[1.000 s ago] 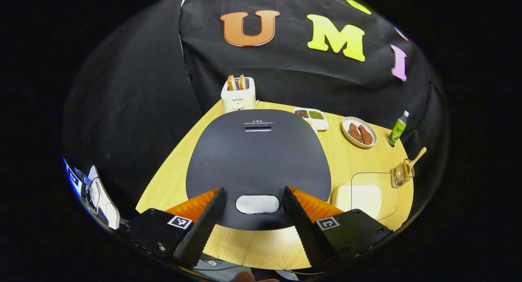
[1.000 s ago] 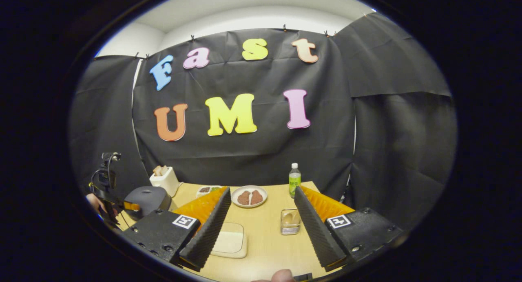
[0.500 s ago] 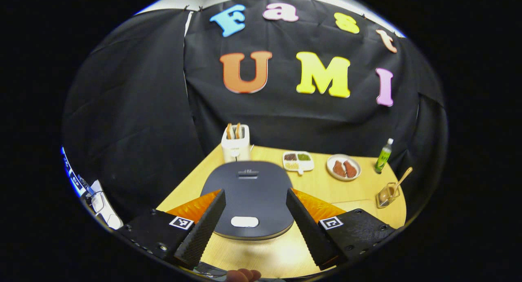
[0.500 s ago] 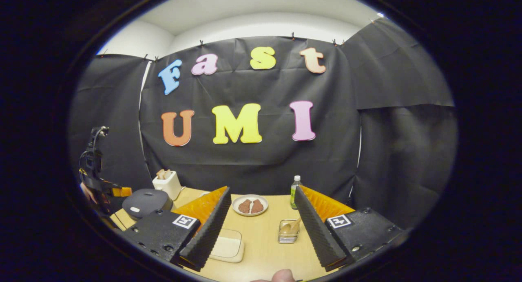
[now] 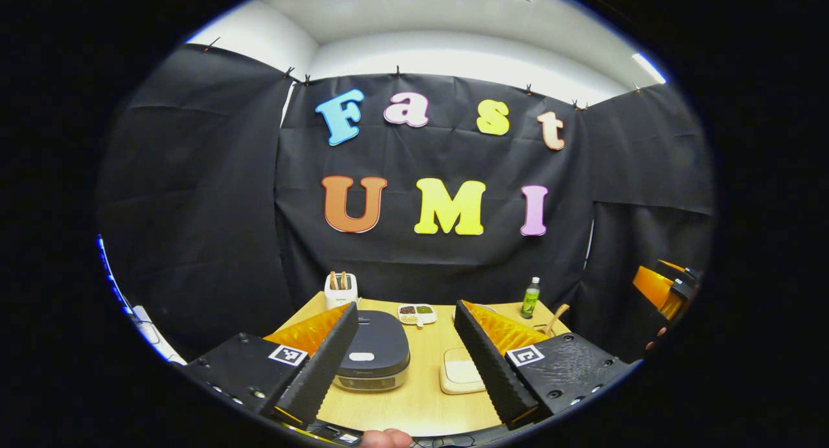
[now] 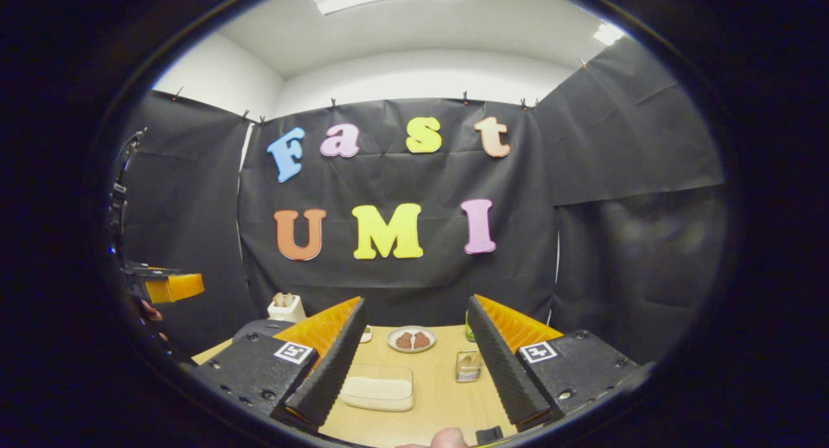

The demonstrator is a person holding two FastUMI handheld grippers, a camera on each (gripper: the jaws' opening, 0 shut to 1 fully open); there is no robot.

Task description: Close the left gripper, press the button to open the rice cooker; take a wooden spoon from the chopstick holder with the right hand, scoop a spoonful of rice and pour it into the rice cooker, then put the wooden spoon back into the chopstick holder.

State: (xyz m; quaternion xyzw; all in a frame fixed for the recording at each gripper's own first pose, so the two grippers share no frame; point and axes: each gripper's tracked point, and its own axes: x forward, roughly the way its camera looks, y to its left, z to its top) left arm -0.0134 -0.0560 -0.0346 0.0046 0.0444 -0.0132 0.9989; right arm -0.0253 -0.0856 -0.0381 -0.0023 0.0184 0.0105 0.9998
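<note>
Black-draped booth, wooden table (image 5: 421, 396) ahead of and below both raised grippers.

From the left gripper (image 5: 405, 360), whose fingers stand wide apart and hold nothing, the rice cooker (image 5: 374, 354) sits low and just inside its left finger, lid down, the pale button (image 5: 361, 357) on the near edge facing it; this gripper looks the nearer one for the press, and it must first come together. The right gripper (image 6: 414, 364), also spread and empty, has the chopstick holder (image 6: 467, 366) just inside its right finger, the wooden spoon (image 5: 557, 315) leaning up out of it.
</note>
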